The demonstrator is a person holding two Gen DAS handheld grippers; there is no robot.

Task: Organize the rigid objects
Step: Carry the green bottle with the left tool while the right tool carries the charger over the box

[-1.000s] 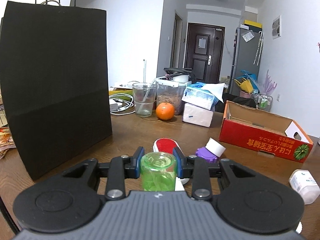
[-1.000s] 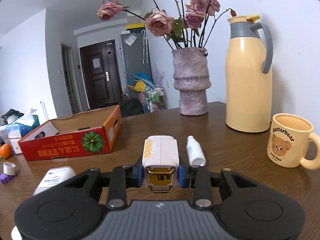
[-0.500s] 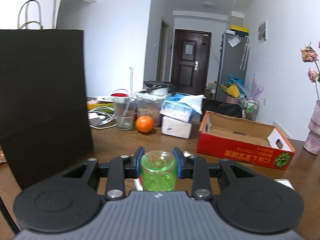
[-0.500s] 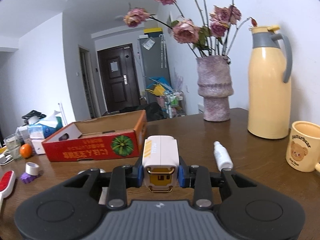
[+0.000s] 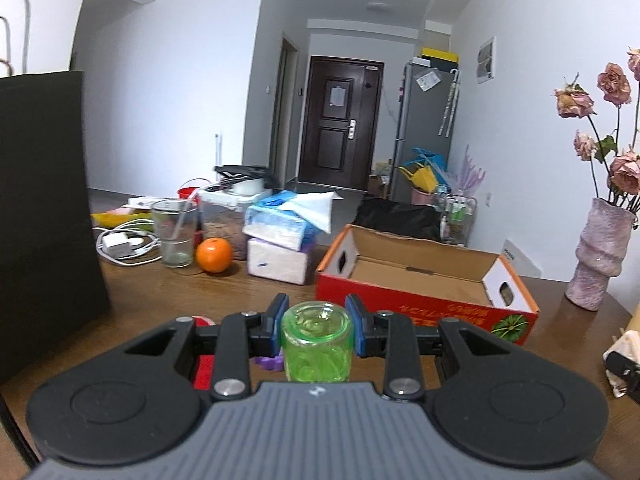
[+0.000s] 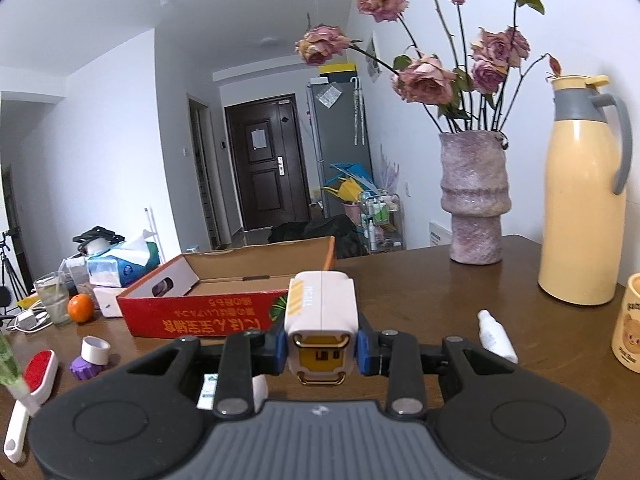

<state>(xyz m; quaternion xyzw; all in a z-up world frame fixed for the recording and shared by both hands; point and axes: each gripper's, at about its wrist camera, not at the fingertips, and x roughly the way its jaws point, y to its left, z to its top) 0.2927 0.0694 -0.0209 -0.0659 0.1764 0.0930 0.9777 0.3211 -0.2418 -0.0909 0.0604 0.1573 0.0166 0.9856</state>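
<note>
Item 1. Your left gripper: both blue pads are clamped against the sides of a green glass jar, which stands upright between them, mouth up, held above the wooden table.

Item 2. Your right gripper: pads are closed on a white and yellow block-shaped device, its yellow face turned toward the camera, lifted clear of the table.

Item 3. Red cardboard box: open-topped, lying straight beyond the jar in the left view and beyond-left of the device in the right view. Its floor shows bare cardboard.

Item 4. Loose goods on the table, near left in the right view: a lint brush with red pad and white handle; a purple piece topped by a white tape roll; a small white bottle lying on its side at near right.

Item 5. Far left cluster: orange, drinking glass just beside it, stacked tissue packs, white charger with cable.

Item 6. Black paper bag: upright at the left edge.

Item 7. Right side: pink vase with dried roses, cream thermos jug to its right, bear mug at the near right edge, cut off by the frame.
</note>
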